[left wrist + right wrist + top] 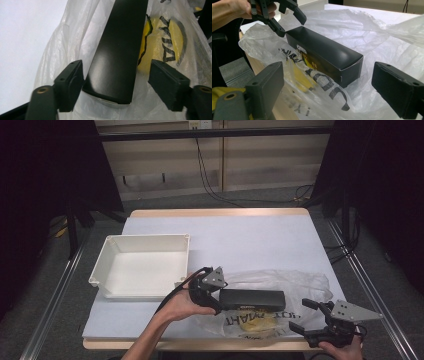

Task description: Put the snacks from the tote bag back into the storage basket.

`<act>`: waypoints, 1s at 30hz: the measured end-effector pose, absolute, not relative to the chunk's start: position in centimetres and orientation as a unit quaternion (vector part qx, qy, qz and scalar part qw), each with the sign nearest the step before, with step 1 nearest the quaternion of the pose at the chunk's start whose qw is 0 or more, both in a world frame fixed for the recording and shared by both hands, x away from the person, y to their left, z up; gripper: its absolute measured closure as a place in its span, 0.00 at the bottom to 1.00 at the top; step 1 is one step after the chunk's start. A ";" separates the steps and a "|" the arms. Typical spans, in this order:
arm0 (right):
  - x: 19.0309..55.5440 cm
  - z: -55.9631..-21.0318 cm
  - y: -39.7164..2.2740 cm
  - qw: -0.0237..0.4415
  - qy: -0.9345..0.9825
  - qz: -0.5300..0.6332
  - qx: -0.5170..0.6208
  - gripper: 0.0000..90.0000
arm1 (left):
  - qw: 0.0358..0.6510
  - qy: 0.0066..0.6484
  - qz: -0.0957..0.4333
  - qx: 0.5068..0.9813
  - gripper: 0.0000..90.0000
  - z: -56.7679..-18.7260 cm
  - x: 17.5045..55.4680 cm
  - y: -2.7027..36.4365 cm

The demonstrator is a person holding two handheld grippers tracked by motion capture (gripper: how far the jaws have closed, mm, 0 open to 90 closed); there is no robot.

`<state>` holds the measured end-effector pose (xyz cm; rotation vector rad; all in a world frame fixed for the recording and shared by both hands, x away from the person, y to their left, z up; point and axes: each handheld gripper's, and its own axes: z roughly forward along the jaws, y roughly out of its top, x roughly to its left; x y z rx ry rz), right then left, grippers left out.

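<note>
We've got the black box (252, 299) lying on the plastic bag (295, 285), left claw (216, 304) spread wide around its end, right claw (307, 315) released nearby, white tray (145, 242) unfilled.

Long black box (252, 299) lies flat on its side atop a crumpled clear plastic bag (295, 282) (black lettering, yellow patch) at the desk's near edge, closed, small logo on its side. White empty tray (142, 266) sits left, well apart from it.
</note>
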<state>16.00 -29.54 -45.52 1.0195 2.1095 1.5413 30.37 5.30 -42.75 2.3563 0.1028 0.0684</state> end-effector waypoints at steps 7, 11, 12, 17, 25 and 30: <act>16.0 -45.5 -29.6 0.169 0.741 0.542 0.358 0.12 | 0.364 0.036 0.024 0.930 0.39 -43.9 30.7 4.8; 16.1 -45.5 -29.6 0.170 0.742 0.540 0.358 0.12 | 0.362 0.029 0.024 0.931 0.40 -43.9 30.9 4.8; 16.1 -45.5 -29.6 0.170 0.743 0.540 0.358 0.12 | 0.361 0.031 0.022 0.932 0.40 -44.0 30.9 4.8; 16.1 -45.5 -29.6 0.170 0.743 0.540 0.358 0.12 | 0.354 0.018 0.019 0.935 0.39 -44.5 31.0 4.6; 16.2 -45.6 -29.6 0.169 0.743 0.538 0.360 0.12 | 0.334 0.012 0.017 0.942 0.41 -45.3 30.9 4.1; 16.2 -45.6 -29.7 0.171 0.743 0.537 0.361 0.12 | 0.330 0.011 0.000 0.944 0.45 -45.1 31.0 4.0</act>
